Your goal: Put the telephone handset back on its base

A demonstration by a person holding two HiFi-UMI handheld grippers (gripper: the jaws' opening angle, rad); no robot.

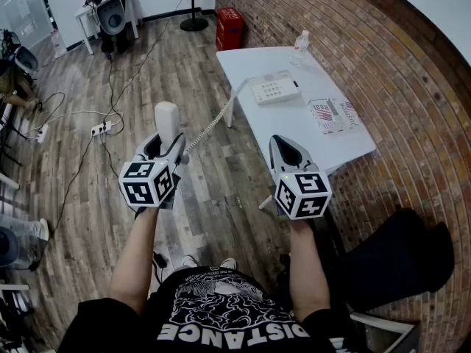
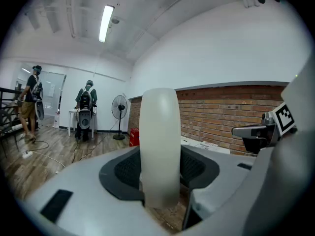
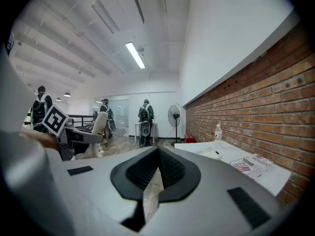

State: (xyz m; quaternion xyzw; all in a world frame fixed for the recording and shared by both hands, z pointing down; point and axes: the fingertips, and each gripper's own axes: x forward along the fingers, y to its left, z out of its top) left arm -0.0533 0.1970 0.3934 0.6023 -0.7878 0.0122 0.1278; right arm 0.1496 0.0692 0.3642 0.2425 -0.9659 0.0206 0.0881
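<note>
The white telephone handset [image 1: 166, 120] stands upright between the jaws of my left gripper [image 1: 166, 142], which is shut on it out over the wooden floor, left of the table. In the left gripper view the handset [image 2: 159, 146] fills the gap between the dark pads. A coiled cord [image 1: 210, 129] runs from it to the white phone base [image 1: 275, 89] on the white table [image 1: 309, 138]. My right gripper [image 1: 288, 147] hovers near the table's front corner, jaws together and holding nothing; in its own view the base [image 3: 211, 154] lies ahead to the right.
On the table are a clear bottle [image 1: 301, 43] at the far edge and a printed leaflet [image 1: 333, 115]. The brick wall runs along the right. A red crate [image 1: 229, 28], a standing fan [image 1: 193, 20] and floor cables [image 1: 103, 127] lie beyond.
</note>
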